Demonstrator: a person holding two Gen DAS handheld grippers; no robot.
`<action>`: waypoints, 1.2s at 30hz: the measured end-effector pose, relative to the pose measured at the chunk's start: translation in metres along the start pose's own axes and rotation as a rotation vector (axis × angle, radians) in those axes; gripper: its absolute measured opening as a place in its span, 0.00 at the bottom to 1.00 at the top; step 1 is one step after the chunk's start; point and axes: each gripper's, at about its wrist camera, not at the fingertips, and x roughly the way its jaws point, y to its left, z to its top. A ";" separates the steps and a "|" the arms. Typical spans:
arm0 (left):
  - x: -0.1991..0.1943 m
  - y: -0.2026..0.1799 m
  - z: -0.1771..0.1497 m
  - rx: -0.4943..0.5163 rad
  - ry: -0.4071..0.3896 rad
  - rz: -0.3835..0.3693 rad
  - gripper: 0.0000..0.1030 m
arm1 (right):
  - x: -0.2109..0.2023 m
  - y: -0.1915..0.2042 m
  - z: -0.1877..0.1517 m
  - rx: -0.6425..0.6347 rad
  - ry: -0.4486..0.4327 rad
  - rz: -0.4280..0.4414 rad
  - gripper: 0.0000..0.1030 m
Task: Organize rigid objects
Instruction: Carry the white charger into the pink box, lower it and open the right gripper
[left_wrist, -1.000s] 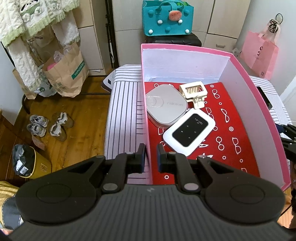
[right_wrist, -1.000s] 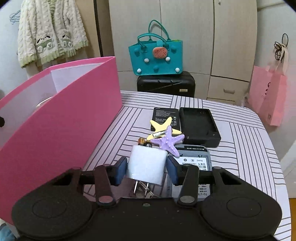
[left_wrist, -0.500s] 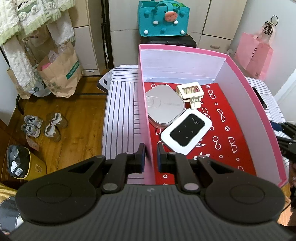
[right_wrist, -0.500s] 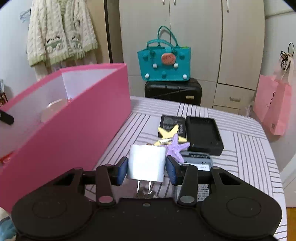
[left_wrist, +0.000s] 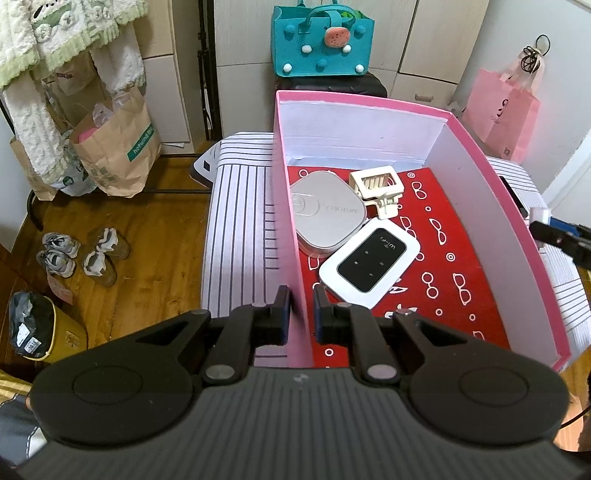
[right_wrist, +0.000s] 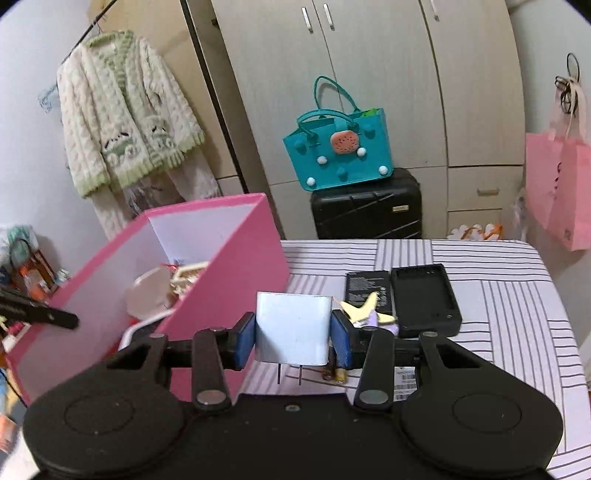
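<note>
Pink box (left_wrist: 491, 206) already has 3 items. Left gripper (left_wrist: 298, 312) jaws clenched on box wall. Right gripper (right_wrist: 293, 338) jaws grasp white charger (right_wrist: 292, 326) just outside box, above counter (right_wrist: 498, 273); stars, batteries left.

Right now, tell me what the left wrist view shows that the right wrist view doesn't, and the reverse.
Left wrist only: the red patterned floor of the pink box, the white WiFi router lying on it, and the left gripper shut on the box's near wall.

Right wrist only: the right gripper shut on the white charger plug, plus the star clips and black case on the striped table.

Both: the pink box, the silver compact and the cream clip inside.
</note>
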 end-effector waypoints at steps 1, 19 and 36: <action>0.000 0.000 0.000 0.003 0.001 -0.002 0.11 | -0.002 0.001 0.004 0.005 0.002 0.016 0.47; 0.001 0.004 -0.001 0.028 -0.006 -0.038 0.11 | 0.035 0.125 0.050 -0.485 0.113 0.113 0.47; 0.001 -0.008 0.003 0.186 0.023 -0.016 0.12 | 0.115 0.153 0.038 -0.815 0.413 -0.041 0.47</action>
